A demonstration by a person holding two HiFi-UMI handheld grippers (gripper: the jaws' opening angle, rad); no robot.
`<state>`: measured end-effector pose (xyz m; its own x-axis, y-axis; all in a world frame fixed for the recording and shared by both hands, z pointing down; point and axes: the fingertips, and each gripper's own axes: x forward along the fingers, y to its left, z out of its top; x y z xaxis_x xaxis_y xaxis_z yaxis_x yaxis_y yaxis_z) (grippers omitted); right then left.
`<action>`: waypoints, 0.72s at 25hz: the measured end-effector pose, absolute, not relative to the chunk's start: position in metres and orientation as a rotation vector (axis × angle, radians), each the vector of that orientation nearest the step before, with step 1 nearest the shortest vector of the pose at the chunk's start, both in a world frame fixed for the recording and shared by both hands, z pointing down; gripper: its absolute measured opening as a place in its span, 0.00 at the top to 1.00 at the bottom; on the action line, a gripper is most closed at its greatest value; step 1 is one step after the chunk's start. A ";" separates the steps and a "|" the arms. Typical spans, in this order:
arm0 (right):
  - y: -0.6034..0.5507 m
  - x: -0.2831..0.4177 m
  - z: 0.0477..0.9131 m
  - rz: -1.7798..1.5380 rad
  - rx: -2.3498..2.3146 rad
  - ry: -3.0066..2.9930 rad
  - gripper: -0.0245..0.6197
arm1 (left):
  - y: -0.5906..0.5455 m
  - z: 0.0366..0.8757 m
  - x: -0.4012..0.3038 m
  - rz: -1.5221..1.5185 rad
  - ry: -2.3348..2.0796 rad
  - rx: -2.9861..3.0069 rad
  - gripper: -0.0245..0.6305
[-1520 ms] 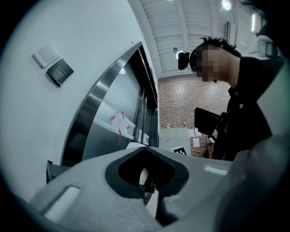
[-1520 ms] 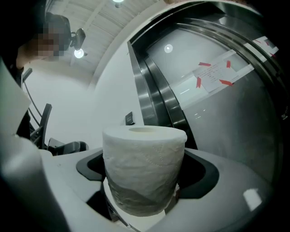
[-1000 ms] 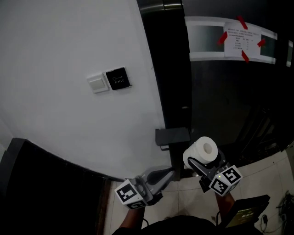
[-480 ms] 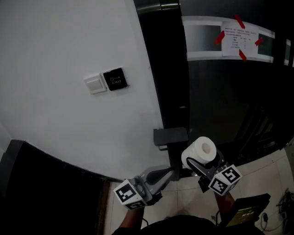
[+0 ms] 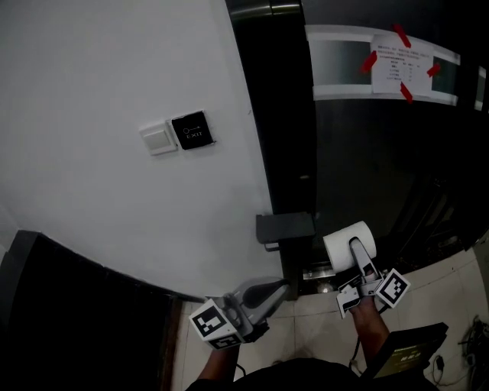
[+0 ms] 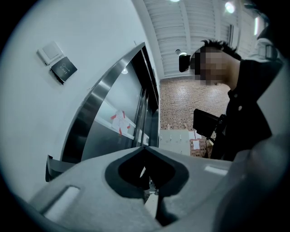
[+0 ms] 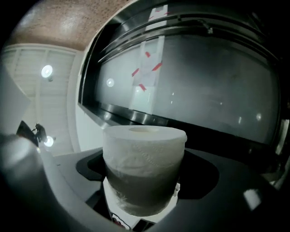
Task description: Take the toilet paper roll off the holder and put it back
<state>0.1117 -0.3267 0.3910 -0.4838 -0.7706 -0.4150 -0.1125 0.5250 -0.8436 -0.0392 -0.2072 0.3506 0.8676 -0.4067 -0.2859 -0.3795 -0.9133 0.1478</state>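
Toilet paper roll (image 5: 342,241) held by forward-pointing right tool (image 5: 355,250).

A white wall (image 5: 99,76) fills the left of the head view, bearing a white light switch (image 5: 157,139) just beside a black exit button (image 5: 191,130); right of it stands a dark metal door frame (image 5: 275,114), then dark glass (image 5: 382,191) crossed by a pale frosted band (image 5: 340,69); a paper notice (image 5: 401,65) is fixed there with red tape at its corners; below lies a pale tiled floor (image 5: 306,332); a black panel (image 5: 76,321) covers the lower left; the left gripper view shows a white slatted ceiling (image 6: 181,41), a lit lamp (image 6: 230,7) and a far brick wall (image 6: 179,106).
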 end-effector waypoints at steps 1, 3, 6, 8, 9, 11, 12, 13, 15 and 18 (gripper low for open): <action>-0.330 0.116 0.398 -1.010 -0.733 1.886 0.26 | -0.209 0.353 -0.040 -0.471 -0.627 2.947 0.96; -0.334 0.121 0.408 -1.040 -0.748 1.841 0.26 | -0.212 0.356 -0.042 -0.462 -0.634 2.936 0.96; -0.339 0.124 0.416 -1.062 -0.752 1.809 0.26 | -0.217 0.363 -0.043 -0.443 -0.646 2.940 0.96; -0.345 0.126 0.423 -1.071 -0.765 1.798 0.26 | -0.219 0.362 -0.042 -0.453 -0.639 2.936 0.96; -0.349 0.128 0.427 -1.075 -0.775 1.791 0.26 | -0.220 0.364 -0.042 -0.445 -0.641 2.932 0.96; -0.357 0.131 0.438 -1.089 -0.802 1.773 0.26 | -0.223 0.368 -0.042 -0.429 -0.645 2.921 0.96; -0.362 0.133 0.444 -1.100 -0.816 1.758 0.26 | -0.224 0.368 -0.041 -0.430 -0.647 2.919 0.96; -0.367 0.134 0.451 -1.114 -0.829 1.741 0.26 | -0.226 0.367 -0.041 -0.432 -0.650 2.921 0.96; -0.378 0.134 0.466 -1.146 -0.852 1.708 0.26 | -0.229 0.368 -0.043 -0.429 -0.659 2.920 0.96; -0.397 0.131 0.487 -1.189 -0.874 1.660 0.26 | -0.233 0.373 -0.048 -0.407 -0.684 2.900 0.96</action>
